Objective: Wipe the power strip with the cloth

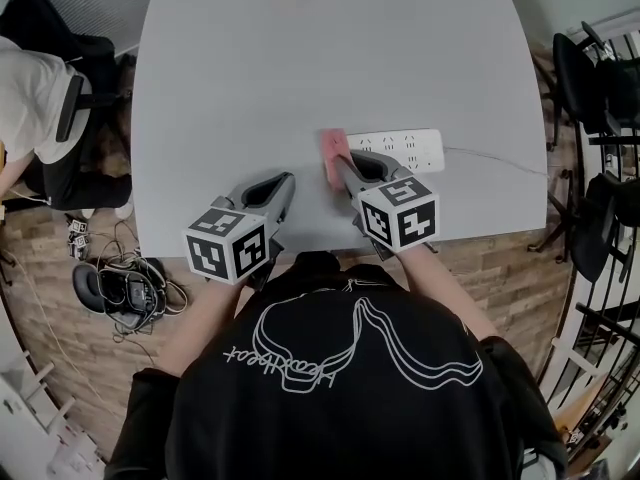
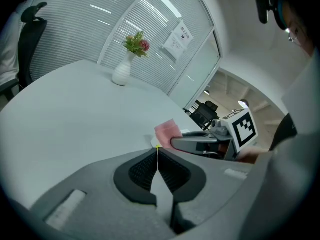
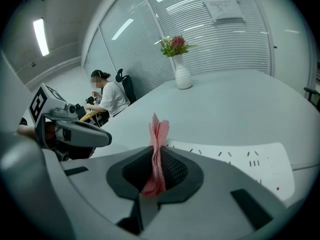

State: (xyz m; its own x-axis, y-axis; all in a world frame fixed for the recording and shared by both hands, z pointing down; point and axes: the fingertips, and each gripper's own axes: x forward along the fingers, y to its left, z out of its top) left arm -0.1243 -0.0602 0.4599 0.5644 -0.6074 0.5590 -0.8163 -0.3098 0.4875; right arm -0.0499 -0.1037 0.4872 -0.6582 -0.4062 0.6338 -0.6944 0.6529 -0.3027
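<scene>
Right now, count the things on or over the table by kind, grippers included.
power strip: 1
cloth: 1
vase: 1
grippers: 2, the left gripper and the right gripper
total: 5

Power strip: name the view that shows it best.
Head view: nearly the whole power strip shows from above. Right gripper view catches only part; left gripper view mostly hides it behind the right gripper.
</scene>
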